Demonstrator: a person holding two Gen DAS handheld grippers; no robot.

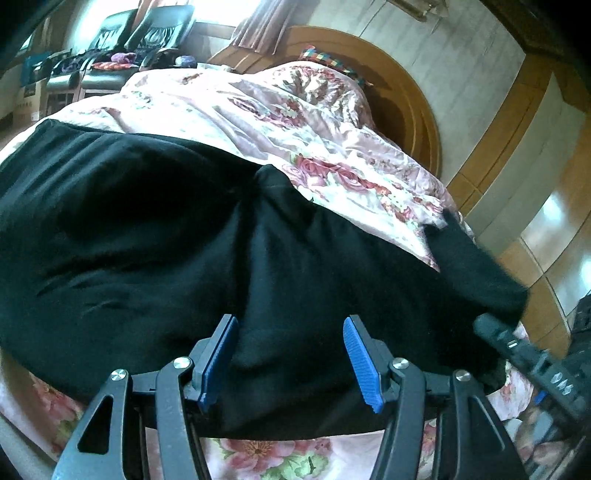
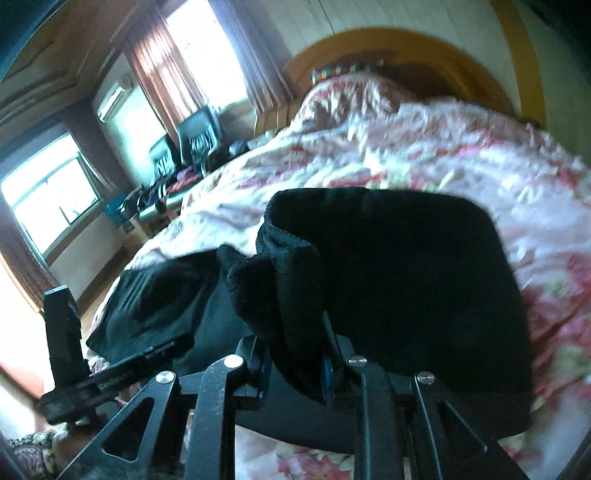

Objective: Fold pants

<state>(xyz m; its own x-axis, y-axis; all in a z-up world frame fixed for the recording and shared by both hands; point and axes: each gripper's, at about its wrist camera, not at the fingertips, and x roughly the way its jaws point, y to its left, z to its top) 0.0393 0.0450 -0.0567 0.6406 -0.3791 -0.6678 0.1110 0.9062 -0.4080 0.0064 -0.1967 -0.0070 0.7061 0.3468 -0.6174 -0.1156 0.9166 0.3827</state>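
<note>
Black pants [image 1: 147,236] lie spread across a floral quilt [image 1: 280,110] on a bed. My left gripper [image 1: 291,354] is open, its blue pads [image 1: 360,363] either side of a fabric ridge near the pants' front edge, gripping nothing. My right gripper [image 2: 295,350] is shut on a bunched fold of the pants [image 2: 280,295] and holds it lifted above the flat part [image 2: 406,277]. The right gripper's body shows at the right edge of the left wrist view [image 1: 524,354], with raised cloth [image 1: 476,269] above it. The left gripper's body shows in the right wrist view [image 2: 70,350].
A curved wooden headboard [image 1: 417,92] stands behind the quilt, with a colourful pillow [image 1: 325,55] against it. Black chairs [image 1: 147,33] piled with clothes stand by the window at far left. Wooden wardrobe panels [image 1: 535,166] run along the right.
</note>
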